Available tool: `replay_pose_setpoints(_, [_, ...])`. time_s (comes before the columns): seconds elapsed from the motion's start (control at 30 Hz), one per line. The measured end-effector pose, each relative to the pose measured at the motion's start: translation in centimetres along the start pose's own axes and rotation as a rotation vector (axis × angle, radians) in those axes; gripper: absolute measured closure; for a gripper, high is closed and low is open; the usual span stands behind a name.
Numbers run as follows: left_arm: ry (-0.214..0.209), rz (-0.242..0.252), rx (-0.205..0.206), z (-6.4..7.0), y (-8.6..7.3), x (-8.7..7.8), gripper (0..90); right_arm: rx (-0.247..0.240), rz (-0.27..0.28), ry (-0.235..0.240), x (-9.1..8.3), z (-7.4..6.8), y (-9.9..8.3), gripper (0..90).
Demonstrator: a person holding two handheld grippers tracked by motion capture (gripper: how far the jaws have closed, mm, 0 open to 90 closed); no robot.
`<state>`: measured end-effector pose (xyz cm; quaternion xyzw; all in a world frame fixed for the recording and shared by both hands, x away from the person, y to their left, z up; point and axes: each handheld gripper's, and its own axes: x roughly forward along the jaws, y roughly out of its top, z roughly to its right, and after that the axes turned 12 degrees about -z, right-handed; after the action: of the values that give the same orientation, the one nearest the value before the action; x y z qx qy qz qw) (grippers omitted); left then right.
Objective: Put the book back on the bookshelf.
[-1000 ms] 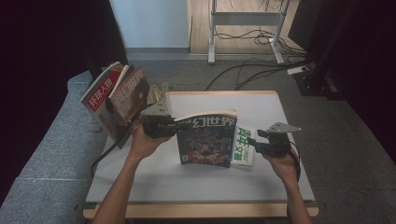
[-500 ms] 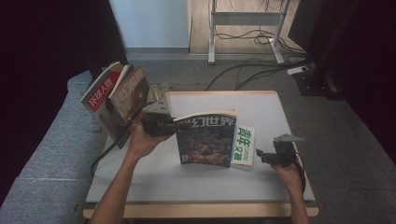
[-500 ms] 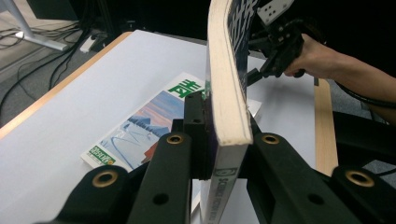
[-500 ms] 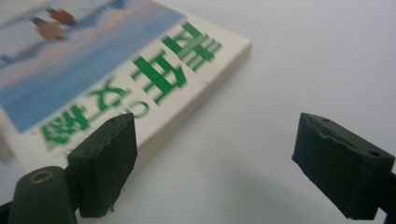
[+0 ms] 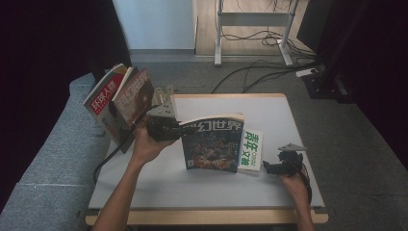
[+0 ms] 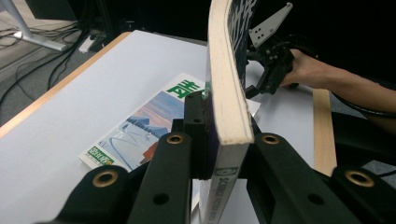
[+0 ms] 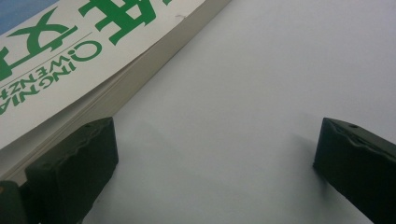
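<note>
One thick magazine (image 5: 212, 143) stands lifted off the worktop (image 5: 269, 113), pinched at its spine edge by the left claw (image 6: 212, 135) — light but floppy, so grip the spine — while the right claw (image 7: 215, 158) gapes empty.

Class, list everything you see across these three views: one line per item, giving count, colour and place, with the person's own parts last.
dark-covered magazine: 1, dark blue cover with pale lettering, held upright over the table's middle, clamped at its edge.
green-titled magazine: 1, white with green lettering, flat on the table, partly behind the held one.
standing magazines: at least 2, red-and-white and brown covers, leaning at the table's left edge.
table: 1, pale top with wooden rim, centre.
floor cables: several, dark, on grey floor beyond the table.
metal stand: 1, light grey, far floor.
left gripper: 1, black, shut on the held magazine.
right gripper: 1, black, jaws open, low at the table's right beside the flat magazine.
hands: 2, one on each gripper.
</note>
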<state>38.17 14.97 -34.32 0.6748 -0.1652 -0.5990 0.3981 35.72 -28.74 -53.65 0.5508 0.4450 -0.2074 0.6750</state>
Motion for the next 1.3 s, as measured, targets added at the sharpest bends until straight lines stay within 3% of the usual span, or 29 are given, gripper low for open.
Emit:
replay_pose_setpoints(0.6, [0.012, 0.027, -0.035, 0.3, 0.1, 0.1, 82.6, -0.013, 0.014, 0.004, 0.0, -0.1, -0.1, 1.6])
replay_pose_setpoints(1.03, [0.05, 0.009, -0.088, 0.4, -0.3, -2.8, 82.7, -0.011, 0.015, 0.006, 0.0, -0.1, -0.1, 1.5])
replay_pose_setpoints(1.3, [0.091, 0.021, -0.144, 0.2, -1.4, -5.4, 82.7, -0.011, 0.015, 0.003, 0.0, -0.1, -0.1, 1.6])
